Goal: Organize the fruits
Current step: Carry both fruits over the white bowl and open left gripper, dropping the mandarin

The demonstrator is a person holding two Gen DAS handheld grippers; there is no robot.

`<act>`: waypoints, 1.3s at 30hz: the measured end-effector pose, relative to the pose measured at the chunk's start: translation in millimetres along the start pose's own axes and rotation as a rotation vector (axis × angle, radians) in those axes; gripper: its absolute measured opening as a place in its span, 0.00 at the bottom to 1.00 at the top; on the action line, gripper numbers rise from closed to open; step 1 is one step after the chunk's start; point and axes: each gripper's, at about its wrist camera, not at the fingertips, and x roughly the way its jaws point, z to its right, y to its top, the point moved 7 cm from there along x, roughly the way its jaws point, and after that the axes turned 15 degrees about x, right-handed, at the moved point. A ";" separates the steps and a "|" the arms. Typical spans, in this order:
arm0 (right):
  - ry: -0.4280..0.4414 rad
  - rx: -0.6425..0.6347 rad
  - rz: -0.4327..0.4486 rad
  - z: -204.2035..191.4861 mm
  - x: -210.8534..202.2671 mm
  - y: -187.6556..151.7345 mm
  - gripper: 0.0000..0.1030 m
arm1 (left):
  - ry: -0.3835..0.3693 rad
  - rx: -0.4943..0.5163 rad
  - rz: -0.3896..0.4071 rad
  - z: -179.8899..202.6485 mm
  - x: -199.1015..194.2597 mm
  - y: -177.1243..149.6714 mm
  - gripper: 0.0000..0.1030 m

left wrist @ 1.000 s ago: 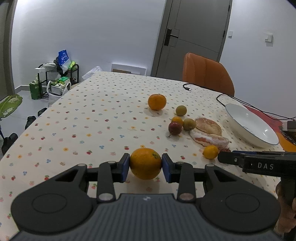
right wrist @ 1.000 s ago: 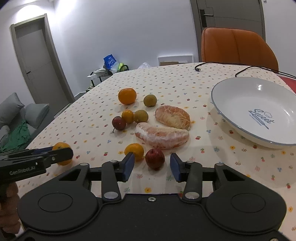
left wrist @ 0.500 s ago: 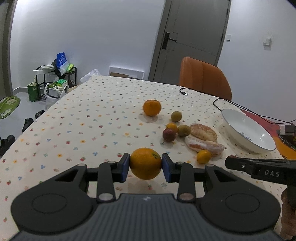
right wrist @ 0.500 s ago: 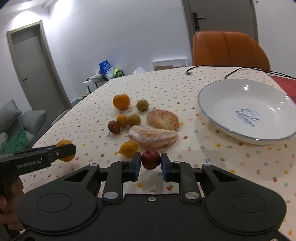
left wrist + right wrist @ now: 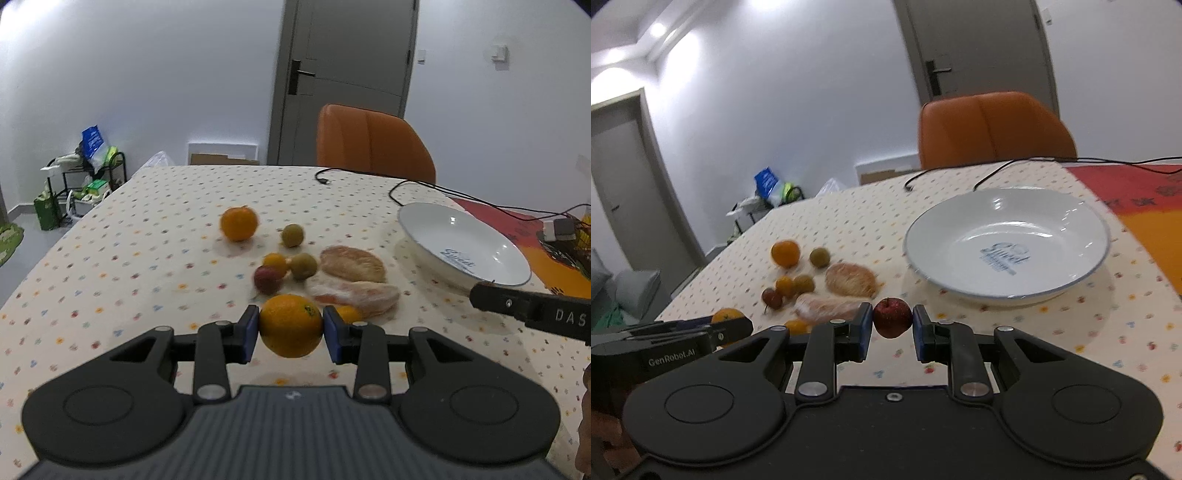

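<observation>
Left tool [image 5: 290,326] is clamped on a large orange [image 5: 290,325], both blue pads pressed against its sides, fruit lifted off the bench [image 5: 122,258]. Right tool [image 5: 893,325] is closed on a small red apple [image 5: 892,316], pads touching each side, held above the bench just in front of the white plate [image 5: 1071,284].

Plate is empty, blue rim line, blue script inside reads "Sweet" with smaller print under it too blurred to read. Right tool body shows "DAS" in the left wrist view; left tool body reads "GenRobot.AI" in the right wrist view.

Still on the bench, left of the plate: 1 tangerine [image 5: 238,223], 2 greenish round fruits [image 5: 293,235], 1 small orange fruit [image 5: 275,261], 1 dark red plum-like fruit [image 5: 266,279], 2 peeled pomelo segments [image 5: 352,264] lying side by side, 1 small yellow-orange fruit [image 5: 349,314] partly hidden behind the left tool's pad.

Bench cloth is cream with small coloured dots. Black cable [image 5: 369,175] runs across the far edge. Orange chair [image 5: 373,142] stands behind the bench.
</observation>
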 end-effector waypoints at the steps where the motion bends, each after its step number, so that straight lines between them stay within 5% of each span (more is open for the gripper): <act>1: 0.001 0.007 0.011 3.2 -2.9 2.8 0.21 | -0.006 0.007 0.001 4.2 0.6 3.0 0.35; 13: -0.030 0.054 0.115 37.2 -26.9 22.6 0.21 | -0.018 0.113 0.028 52.7 7.2 34.4 0.35; 39: -0.060 0.125 0.172 91.8 -33.8 37.6 0.21 | -0.071 0.211 0.089 127.0 38.5 82.2 0.35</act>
